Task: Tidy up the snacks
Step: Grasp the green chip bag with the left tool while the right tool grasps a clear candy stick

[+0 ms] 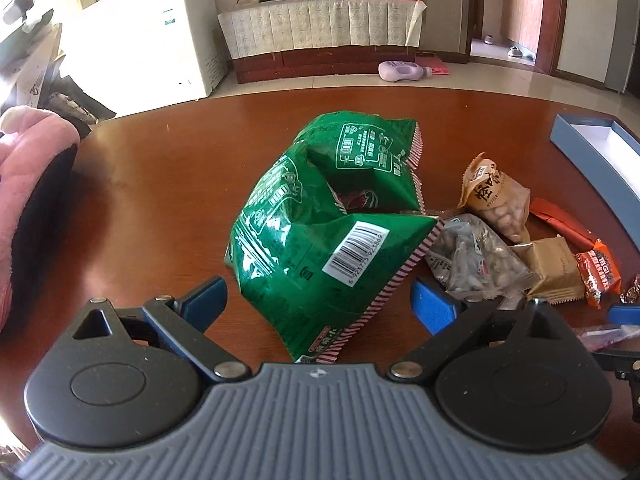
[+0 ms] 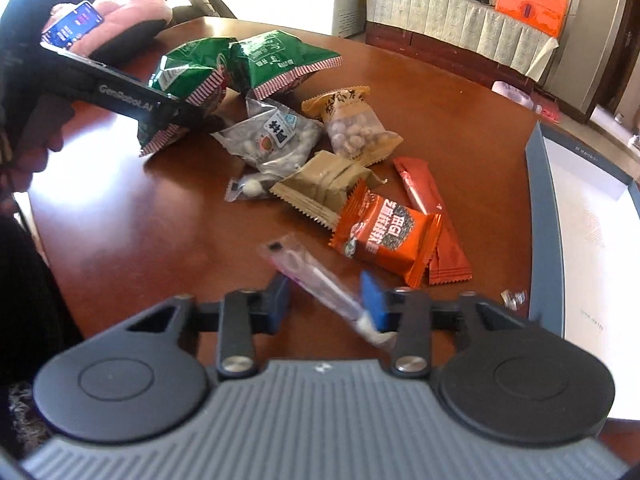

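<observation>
Snack stick (image 2: 320,284) in clear wrap looks light, limp and slippery; my right gripper (image 2: 330,304) straddles it mid-length, pads not visibly pressing. My left gripper (image 1: 318,300) stands wide around the crinkly green bag (image 1: 320,216).

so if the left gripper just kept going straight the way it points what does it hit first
Most likely the big green snack bag, which lies right between and ahead of the left gripper and its open jaws; depth is hard to judge.

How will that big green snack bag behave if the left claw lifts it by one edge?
The green snack bag is creased and folded over on itself, so it will probably flop and sag rather than hold shape. Its film looks glossy, so possibly slippery between the pads. It appears puffy and part empty, likely light for its size.
</observation>
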Motion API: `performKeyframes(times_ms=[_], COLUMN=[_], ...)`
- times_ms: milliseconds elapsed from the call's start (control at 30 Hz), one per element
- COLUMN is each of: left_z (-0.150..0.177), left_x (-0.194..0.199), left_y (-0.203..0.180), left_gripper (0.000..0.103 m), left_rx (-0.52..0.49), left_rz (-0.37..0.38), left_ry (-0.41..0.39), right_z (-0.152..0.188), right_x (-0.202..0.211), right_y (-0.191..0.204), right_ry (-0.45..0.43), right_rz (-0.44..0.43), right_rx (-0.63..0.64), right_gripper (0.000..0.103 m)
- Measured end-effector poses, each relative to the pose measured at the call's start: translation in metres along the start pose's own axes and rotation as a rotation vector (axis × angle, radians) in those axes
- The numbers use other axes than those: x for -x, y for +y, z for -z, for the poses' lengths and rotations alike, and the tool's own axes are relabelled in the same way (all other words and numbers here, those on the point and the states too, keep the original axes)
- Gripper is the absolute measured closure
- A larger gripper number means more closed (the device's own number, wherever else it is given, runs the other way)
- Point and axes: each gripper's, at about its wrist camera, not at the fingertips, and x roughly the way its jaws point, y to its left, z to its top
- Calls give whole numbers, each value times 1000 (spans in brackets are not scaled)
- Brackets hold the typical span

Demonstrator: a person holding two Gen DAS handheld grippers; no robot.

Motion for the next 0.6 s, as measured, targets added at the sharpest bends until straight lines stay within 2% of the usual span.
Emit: performKeyframes(times_ms=[33, 133, 233, 300, 333, 367, 400, 433, 600], left_z=[0, -2, -2, -1, -2, -2, -2, -2, -1], left_x=[0, -1, -1, -1, 0, 0, 0, 0, -5], left_y=[0, -3, -3, -3, -3, -3, -3, -3, 0], left_gripper=[3, 3, 3, 3, 3, 3, 3, 3, 3], left_rx=[0, -2, -6, -7, -8, -8, -6, -4, 25], left_rz=[1, 2, 1, 3, 4, 6, 11, 17, 40], left_ry=[1, 4, 4, 4, 3, 2, 2, 3, 23], right_z=[1, 4, 6, 6, 6, 5, 5, 5, 3], right_x=[0, 0, 3, 4, 4, 4, 4, 4, 2], right_y=[1, 3, 2, -5, -10, -13, -14, -13, -8], right_ry=[2, 8, 18, 35, 47, 52, 53, 53, 45], right_rz=[27, 73, 73, 44, 6, -26, -43, -51, -65], right_rx=[15, 61, 96, 65, 28, 4, -11, -21, -35], right_gripper=[58, 34, 32, 33, 41, 57, 67, 73, 77])
